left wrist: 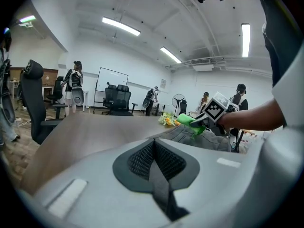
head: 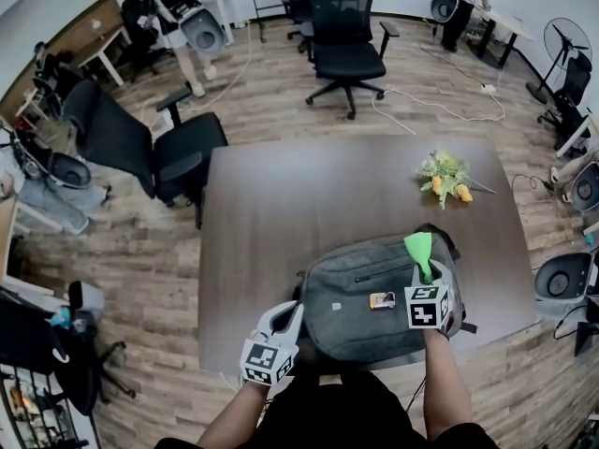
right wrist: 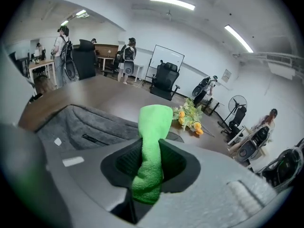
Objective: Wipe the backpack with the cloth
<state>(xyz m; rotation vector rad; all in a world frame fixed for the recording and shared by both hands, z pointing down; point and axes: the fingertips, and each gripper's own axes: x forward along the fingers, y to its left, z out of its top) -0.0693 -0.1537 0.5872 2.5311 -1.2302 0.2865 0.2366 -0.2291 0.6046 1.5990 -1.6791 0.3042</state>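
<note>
**Colours and patterns at the table.**
The backpack (head: 374, 293) is mottled grey with a dark zip line and a small yellowish label (head: 382, 299). The cloth (right wrist: 152, 141) is bright green. The table (head: 281, 213) is dark brown, and the floor (head: 140, 279) is brown wood-grain planks. The flowers (head: 445, 176) are yellow and orange among pale green leaves. The left gripper (head: 285, 318) and right gripper (head: 429, 279) are light grey with black mesh-textured pads, and each bears a cube of black-and-white square markers.
</note>
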